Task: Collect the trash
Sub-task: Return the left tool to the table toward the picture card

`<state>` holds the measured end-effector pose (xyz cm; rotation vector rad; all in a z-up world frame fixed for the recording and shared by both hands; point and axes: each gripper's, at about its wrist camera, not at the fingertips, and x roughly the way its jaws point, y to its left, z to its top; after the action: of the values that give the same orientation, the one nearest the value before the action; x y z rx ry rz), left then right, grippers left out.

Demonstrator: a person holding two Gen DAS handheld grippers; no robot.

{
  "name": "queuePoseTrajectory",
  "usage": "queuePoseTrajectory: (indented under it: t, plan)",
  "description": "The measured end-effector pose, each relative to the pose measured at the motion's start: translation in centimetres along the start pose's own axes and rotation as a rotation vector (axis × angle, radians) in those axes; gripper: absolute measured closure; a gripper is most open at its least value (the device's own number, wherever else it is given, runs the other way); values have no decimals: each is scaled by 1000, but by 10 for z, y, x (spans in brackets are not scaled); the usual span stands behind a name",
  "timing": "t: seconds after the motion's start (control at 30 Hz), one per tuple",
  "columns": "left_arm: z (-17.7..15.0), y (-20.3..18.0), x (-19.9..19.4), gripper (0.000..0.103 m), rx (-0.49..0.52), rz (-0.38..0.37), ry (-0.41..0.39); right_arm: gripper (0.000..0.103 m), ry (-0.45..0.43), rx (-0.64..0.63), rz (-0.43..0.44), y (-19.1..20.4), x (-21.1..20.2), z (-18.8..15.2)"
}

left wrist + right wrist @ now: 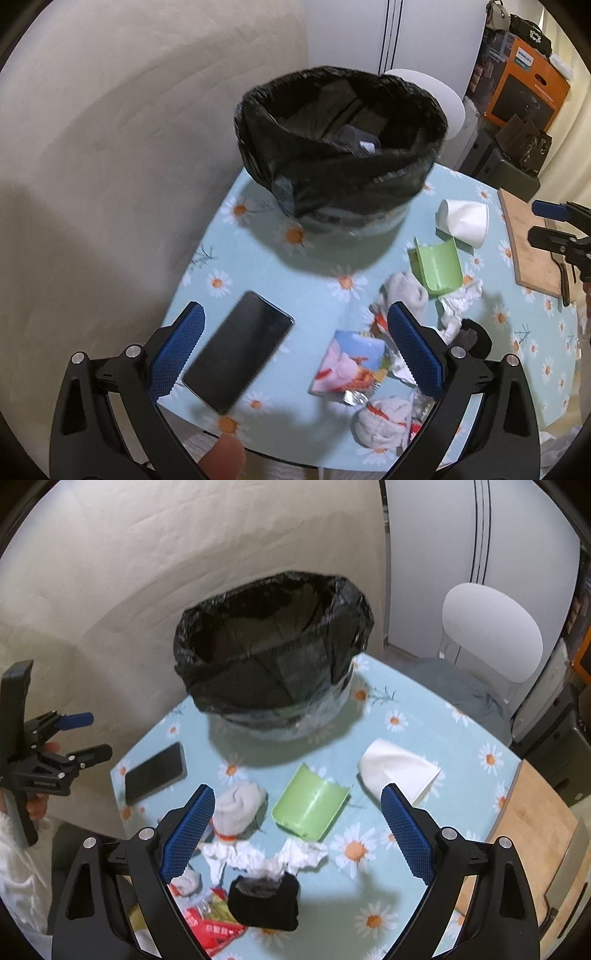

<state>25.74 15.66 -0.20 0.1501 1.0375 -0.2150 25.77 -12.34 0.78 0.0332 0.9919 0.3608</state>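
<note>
A bin lined with a black bag (340, 147) (273, 653) stands at the back of the daisy-print table (317, 302) (424, 731). Trash lies in front: a crushed white paper cup (463, 221) (399, 771), a green plastic piece (437, 266) (310, 806), crumpled tissues (458, 306) (266, 858), a colourful wrapper (351, 365), a grey wad (240, 808) and a black item (264, 901). My left gripper (295, 350) is open above the wrapper and a phone (240, 350) (155, 771). My right gripper (297, 830) is open above the green piece and tissues.
A wooden board (532, 240) (528, 830) lies at the table's right edge. A white chair (487, 638) stands behind the table. Boxes and bags (524, 92) are stacked at the far right. A wall (129, 129) runs along the left.
</note>
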Motion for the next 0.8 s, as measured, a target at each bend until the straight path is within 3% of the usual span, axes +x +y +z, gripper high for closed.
queuePoseTrajectory:
  t: [0.33,0.57,0.8]
  plan:
    - [-37,-22,23,6,-20,-32,60,16,87,-37,-5,10,27,-21]
    - [-54,-23,41,6,-45,-94,94,15,156,-58,-33,22,56,-37]
    - [-67,-27,67,6,-6,-88,149,15,215,-31,-63,27,86,-38]
